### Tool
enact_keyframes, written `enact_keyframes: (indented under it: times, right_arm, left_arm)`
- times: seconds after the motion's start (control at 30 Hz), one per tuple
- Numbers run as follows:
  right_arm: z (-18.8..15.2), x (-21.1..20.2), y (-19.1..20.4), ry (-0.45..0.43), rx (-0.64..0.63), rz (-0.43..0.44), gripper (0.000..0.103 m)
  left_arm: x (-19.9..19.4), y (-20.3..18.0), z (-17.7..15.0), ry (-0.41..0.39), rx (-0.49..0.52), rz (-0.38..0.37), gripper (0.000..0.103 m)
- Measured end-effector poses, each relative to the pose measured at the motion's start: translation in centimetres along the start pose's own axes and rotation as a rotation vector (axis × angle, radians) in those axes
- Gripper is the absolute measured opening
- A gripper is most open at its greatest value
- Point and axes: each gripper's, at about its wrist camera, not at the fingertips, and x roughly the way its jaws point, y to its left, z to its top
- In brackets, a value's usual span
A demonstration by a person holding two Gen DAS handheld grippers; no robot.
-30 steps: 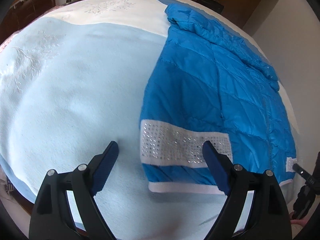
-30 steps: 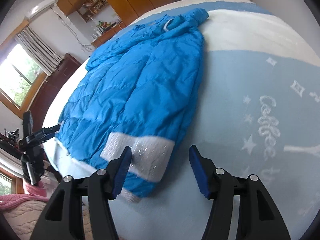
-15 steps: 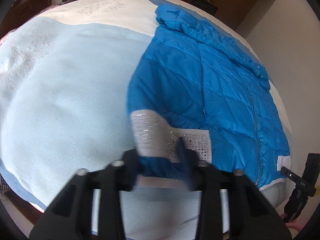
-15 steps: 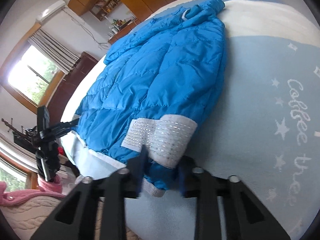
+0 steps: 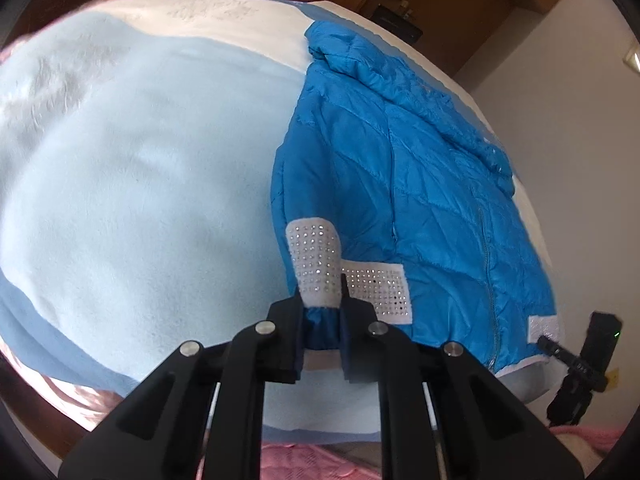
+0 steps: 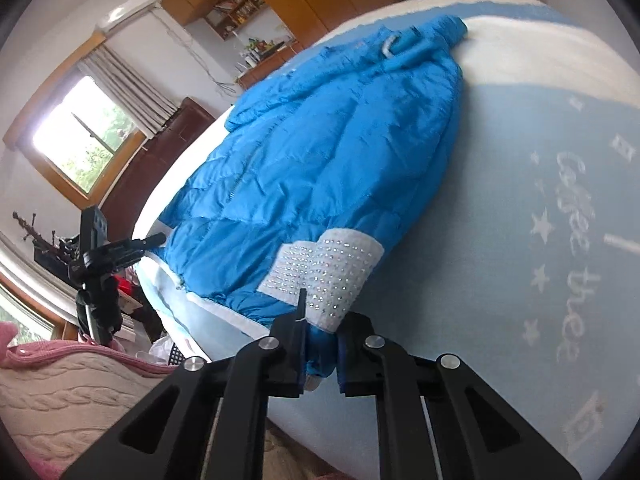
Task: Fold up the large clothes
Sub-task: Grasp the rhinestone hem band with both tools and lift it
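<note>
a second ago both pairs of fingers stood wide apart over the flat hem; now each is pinched onto it, so the grasp that starts a fold looks made — the garment can be lifted next, i judge. the left gripper is fully closed on the near corner of the blue jacket, its fingers squeezing a bunch of blue fabric just below the white studded band, which has risen from flat to a standing loop directly ahead of the tips. the right gripper is closing the last bit on the opposite hem corner, blue fabric and the edge of its own studded band bunched between the pads. beyond both sets of fingers the jacket lies spread, zip side up, running away toward its hood at the far end. it rests on a pale blue blanket that stretches out to the left of the left fingers and to the right of the right ones, where lettering and stars show. off to the outer side stands a small black tripod — clear of the cloth.
</note>
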Motion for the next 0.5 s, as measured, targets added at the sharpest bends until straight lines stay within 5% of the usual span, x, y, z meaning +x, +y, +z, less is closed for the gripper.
enact_keyframes:
  times: [0.23, 0.5]
  right_arm:
    - [5.9, -4.8, 3.1, -0.143, -0.073, 0.055, 0.01]
    - [18.5, -6.6, 2.0, -0.205, -0.009, 0.108, 0.01]
  left_arm:
    - [-4.7, -4.2, 4.9, -0.143, 0.083, -0.138, 0.011]
    - [-4.1, -8.1, 16.2, -0.203, 0.103, -0.276, 0.011]
